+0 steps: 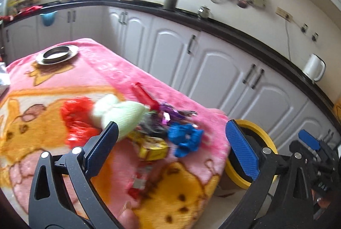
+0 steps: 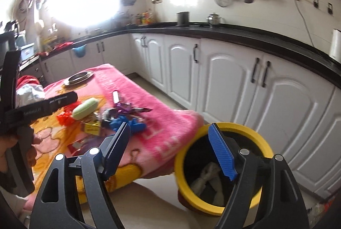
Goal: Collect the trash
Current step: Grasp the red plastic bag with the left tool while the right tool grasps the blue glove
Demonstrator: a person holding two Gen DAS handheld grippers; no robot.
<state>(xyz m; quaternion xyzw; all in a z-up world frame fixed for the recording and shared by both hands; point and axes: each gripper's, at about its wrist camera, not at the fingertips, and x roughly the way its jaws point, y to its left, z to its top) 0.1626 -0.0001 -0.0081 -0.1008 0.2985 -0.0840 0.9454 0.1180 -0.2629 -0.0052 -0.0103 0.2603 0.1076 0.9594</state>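
A heap of trash lies on the pink and yellow blanket (image 1: 119, 71): a red plastic scrap (image 1: 76, 120), a pale green roll (image 1: 125, 115), a blue crumpled piece (image 1: 185, 139), a yellow wrapper (image 1: 153, 148), purple foil (image 1: 168, 111) and a red stick (image 1: 142, 94). My left gripper (image 1: 172, 148) is open and empty above the heap. The yellow-rimmed bin (image 2: 221, 167) stands on the floor beside the blanket's edge, with pale crumpled paper (image 2: 211, 180) inside. My right gripper (image 2: 170, 150) is open and empty above the bin's near rim. The heap also shows in the right wrist view (image 2: 119, 120).
A steel plate (image 1: 56, 55) sits at the blanket's far end. White cabinets (image 2: 230, 83) under a black counter (image 2: 245, 37) run along the right. A white kettle (image 1: 314, 67) stands on the counter. A red and white wrapper (image 1: 140, 177) lies near the blanket's front.
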